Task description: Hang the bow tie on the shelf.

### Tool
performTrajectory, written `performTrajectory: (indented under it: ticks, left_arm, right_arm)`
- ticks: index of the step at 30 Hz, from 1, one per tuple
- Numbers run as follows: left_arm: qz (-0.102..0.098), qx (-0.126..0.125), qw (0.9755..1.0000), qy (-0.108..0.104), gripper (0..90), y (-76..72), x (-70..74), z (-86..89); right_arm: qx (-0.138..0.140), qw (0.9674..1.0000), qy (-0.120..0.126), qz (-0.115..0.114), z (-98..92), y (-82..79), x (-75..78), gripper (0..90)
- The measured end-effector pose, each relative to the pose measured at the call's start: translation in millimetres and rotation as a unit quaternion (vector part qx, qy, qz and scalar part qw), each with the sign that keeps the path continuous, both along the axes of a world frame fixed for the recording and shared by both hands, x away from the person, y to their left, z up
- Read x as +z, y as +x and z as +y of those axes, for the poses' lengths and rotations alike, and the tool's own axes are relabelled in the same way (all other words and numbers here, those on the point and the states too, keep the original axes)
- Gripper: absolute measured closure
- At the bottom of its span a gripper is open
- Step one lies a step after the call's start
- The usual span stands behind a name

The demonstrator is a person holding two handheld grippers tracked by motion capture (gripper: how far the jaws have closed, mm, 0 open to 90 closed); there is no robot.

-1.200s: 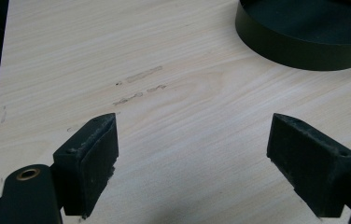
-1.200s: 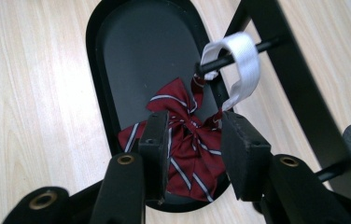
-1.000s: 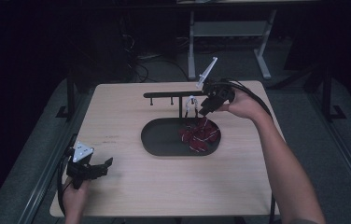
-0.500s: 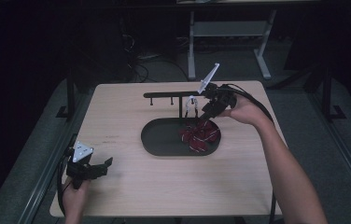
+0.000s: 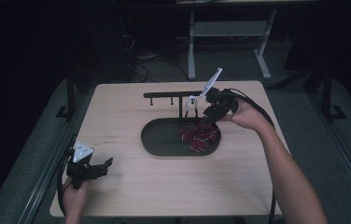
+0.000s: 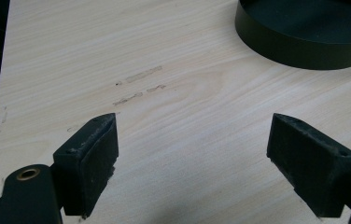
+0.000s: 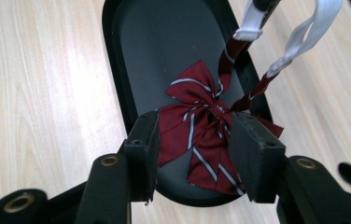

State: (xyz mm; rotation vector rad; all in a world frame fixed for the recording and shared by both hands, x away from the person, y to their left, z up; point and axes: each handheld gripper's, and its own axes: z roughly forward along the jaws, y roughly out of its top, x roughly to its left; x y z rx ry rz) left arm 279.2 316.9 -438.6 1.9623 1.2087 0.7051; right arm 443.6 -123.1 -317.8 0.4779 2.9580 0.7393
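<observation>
At frame centre, the right gripper (image 7: pixel 192 154) fingers sit half spread around a dark red striped cloth bow (image 7: pixel 200 135) in the black oval tray (image 5: pixel 157 140). At lower left, the left gripper (image 6: pixel 194 163) fingers are spread wide over the pale wooden tabletop (image 6: pixel 173 98).

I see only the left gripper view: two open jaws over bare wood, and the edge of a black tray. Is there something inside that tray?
Observer: Yes. A dark red bow tie with pale stripes lies in the tray.
Operator: And where is the other gripper?
Observer: The right gripper is over the bow tie with its jaws open, one on each side of it. I cannot tell if they touch it.
Operator: Is the bow tie free to lift?
Observer: Probably not. Its white strap runs up to the black rack at the tray's far side and seems hooked there.
</observation>
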Motion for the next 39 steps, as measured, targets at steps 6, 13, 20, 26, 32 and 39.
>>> performTrajectory:
  ticks: [6, 13, 20, 26, 32, 39]
  left_arm:
    - [0.0, 0.001, 1.0, -0.001, 16.3, 0.1, -0.1, 0.5]
    - [-0.002, 0.0, 1.0, 0.002, 16.3, -0.2, 0.2, 1.7]
    - [0.0, 0.002, 1.0, 0.001, 16.3, -0.3, 0.3, 1.9]
    - [0.001, 0.002, 1.0, 0.003, 16.3, 0.0, 0.2, 0.4]
    - [0.0, 0.001, 1.0, 0.003, 16.3, 0.0, 0.2, 0.4]
    - [-0.001, 0.001, 1.0, 0.004, 16.3, 0.4, 0.1, 0.3]
  right_arm:
    - [0.003, 1.0, 0.002, -0.002, -2.0, -2.0, -3.1, 50.1]
    - [0.0, 0.9999, 0.01, 0.002, -3.8, -4.2, -10.2, 46.7]
    - [-0.002, 0.9998, 0.018, 0.006, -6.0, -9.3, -16.2, 43.8]
    - [-0.005, 0.9996, 0.027, 0.008, -10.8, -12.5, -19.6, 41.3]
    - [-0.009, 0.9994, 0.031, 0.014, -15.5, -15.0, -26.2, 39.7]
    - [-0.01, 0.9994, 0.03, 0.015, -21.4, -20.0, -33.0, 39.1]
